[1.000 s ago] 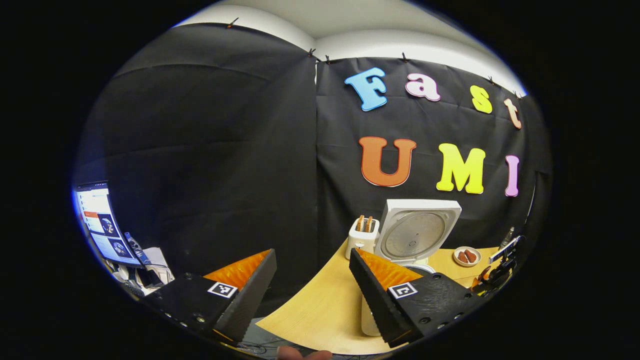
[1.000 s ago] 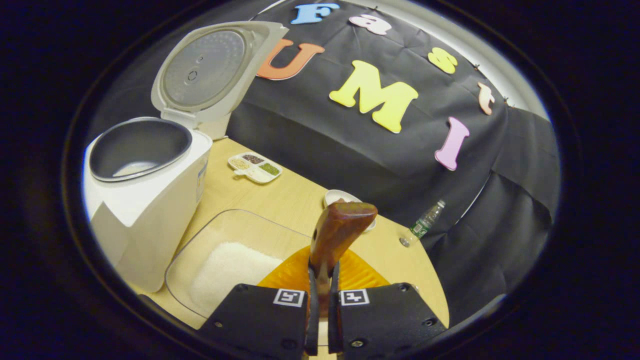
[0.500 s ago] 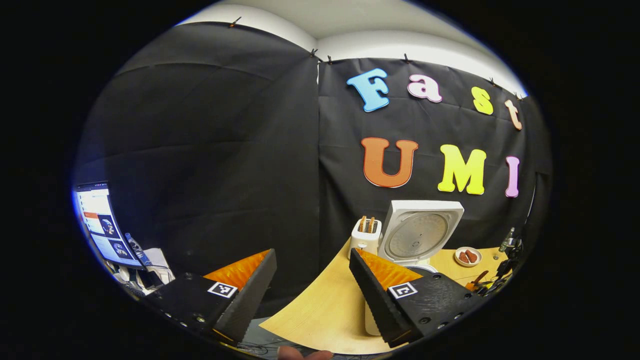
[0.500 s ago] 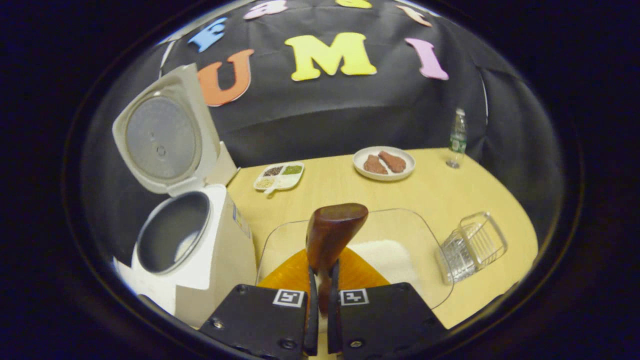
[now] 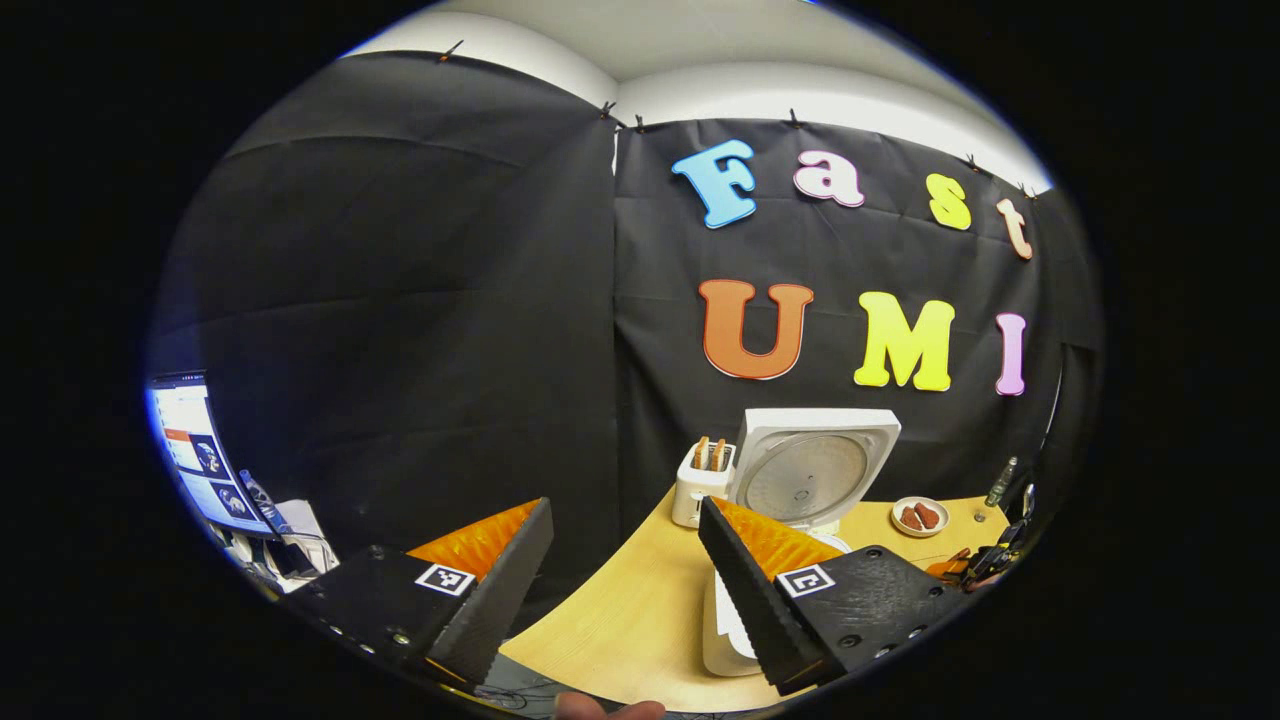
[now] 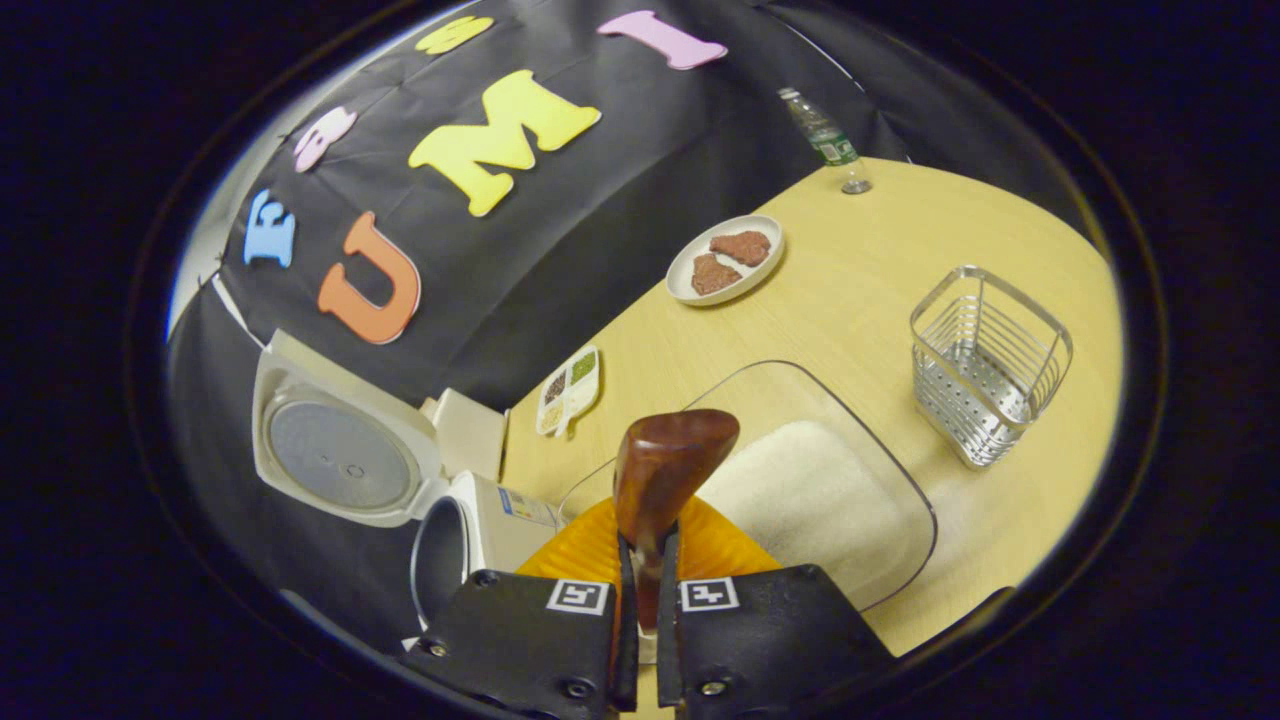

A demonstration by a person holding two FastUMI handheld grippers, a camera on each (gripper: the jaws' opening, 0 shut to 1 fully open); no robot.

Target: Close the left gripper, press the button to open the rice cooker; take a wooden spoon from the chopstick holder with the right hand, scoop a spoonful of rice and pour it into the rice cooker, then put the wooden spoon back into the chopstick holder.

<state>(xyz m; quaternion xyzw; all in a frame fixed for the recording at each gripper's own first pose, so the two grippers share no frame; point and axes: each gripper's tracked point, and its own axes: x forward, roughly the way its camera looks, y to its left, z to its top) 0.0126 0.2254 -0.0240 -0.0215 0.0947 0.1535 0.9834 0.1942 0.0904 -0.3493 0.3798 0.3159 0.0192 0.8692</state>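
Within the last second the right tongs (image 6: 640, 600), clamped on the dark brown wooden spoon (image 6: 662, 480), swing away from the white rice cooker (image 6: 470, 530) with its lid up to above the clear glass dish of rice (image 6: 800, 490). The silver wire chopstick holder (image 6: 985, 365) now stands just right of that dish, so I judge the scoop or return comes next. The left tongs (image 5: 625, 580) hang wide open and empty, back from the cooker.

Glossy wooden spoon (image 6: 668, 470) — wire holder (image 6: 985, 366) (shiny metal).
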